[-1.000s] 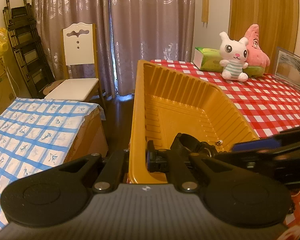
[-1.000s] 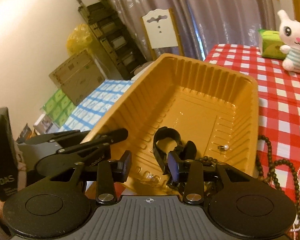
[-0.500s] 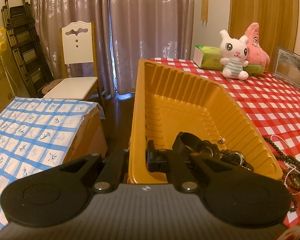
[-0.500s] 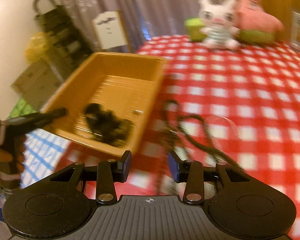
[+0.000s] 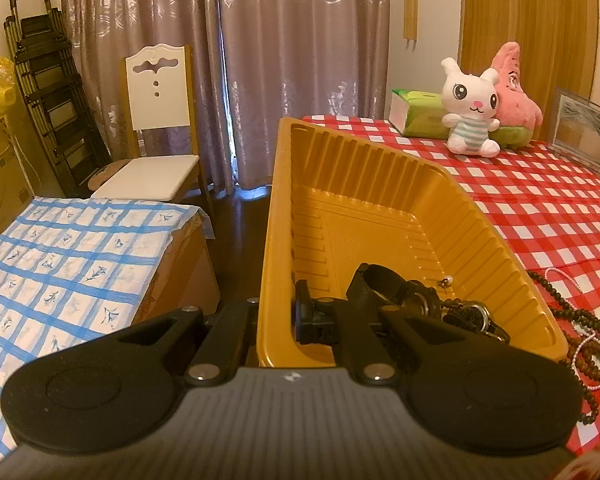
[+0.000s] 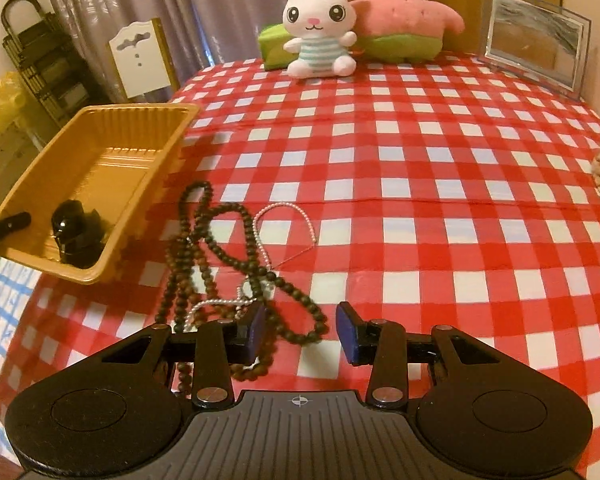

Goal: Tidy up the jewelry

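My right tongs (image 6: 300,330) hang open over the dark beads (image 6: 228,240), a loop lying between the pads without touching them. A pearl strand (image 6: 284,216) tangles with the beads on the checked desk (image 6: 420,184). My left tongs (image 5: 278,316) pinch the tray (image 5: 380,184) wall; watches (image 5: 416,300) sit inside, nearest corner.

open hand-held gripper (image 6: 300,330) above dark beads (image 6: 216,248).
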